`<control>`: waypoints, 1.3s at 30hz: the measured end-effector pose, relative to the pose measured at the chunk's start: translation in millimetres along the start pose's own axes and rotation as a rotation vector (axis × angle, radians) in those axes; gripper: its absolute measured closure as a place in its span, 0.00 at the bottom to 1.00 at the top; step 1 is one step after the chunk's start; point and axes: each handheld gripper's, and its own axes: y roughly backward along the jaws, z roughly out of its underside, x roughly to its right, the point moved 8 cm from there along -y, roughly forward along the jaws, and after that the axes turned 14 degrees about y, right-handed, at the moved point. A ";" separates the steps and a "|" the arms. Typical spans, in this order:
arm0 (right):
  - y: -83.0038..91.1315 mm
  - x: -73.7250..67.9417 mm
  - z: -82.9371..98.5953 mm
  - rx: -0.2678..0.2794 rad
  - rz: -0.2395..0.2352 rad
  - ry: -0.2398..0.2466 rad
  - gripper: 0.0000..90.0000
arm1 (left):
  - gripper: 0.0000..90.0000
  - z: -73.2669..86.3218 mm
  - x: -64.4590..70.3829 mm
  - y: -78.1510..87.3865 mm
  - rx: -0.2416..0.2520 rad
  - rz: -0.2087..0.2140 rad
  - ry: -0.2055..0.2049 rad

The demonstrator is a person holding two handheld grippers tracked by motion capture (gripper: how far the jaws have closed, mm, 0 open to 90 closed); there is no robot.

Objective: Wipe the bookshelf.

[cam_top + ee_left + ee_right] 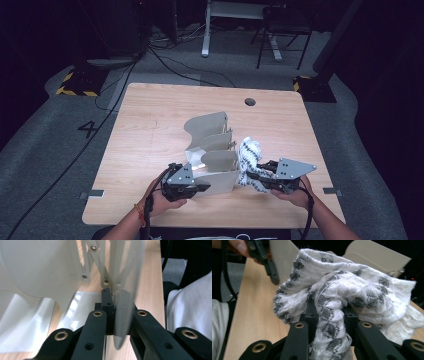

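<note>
Here, the left gripper [202,188] is seen in the high view at the near edge of the wooden table [150,130], held in the person's left hand [159,199], with its jaws pinched on the nearest panel of a beige plastic rack [212,145]. In the left gripper view, that thin pale panel [123,312] is shown clamped edge-on between the two black jaws, while further panels of the rack, fastened with small screws, rise just ahead of the jaws and a glossy base sheet [30,325] lies to their left. The right gripper [257,176], held in the person's right hand [295,196], is seen beside the rack, well apart from the left gripper, and is closed on a white cloth with a grey pattern [250,157]. In the right gripper view, the cloth [342,300] is shown bunched over and between the jaws, a fringed fold being gripped at their tips and the rest piled up ahead of them. Beyond the cloth, the beige rack [377,255] is visible, and the left gripper [268,262] is seen at upper left, against the rack's panel.
</note>
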 end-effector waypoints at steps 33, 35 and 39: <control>-72.0 -41.6 54.0 -0.228 -0.144 0.012 0.81 | 0.34 57.9 -57.6 -2.5 -0.067 -0.194 0.173; -71.0 -40.8 52.5 -0.226 -0.139 0.019 0.81 | 0.34 58.7 -58.9 -2.5 -0.072 -0.190 0.171; -65.6 -35.5 46.4 -0.198 -0.117 0.017 0.81 | 0.34 62.3 -59.8 -5.1 -0.082 -0.182 0.191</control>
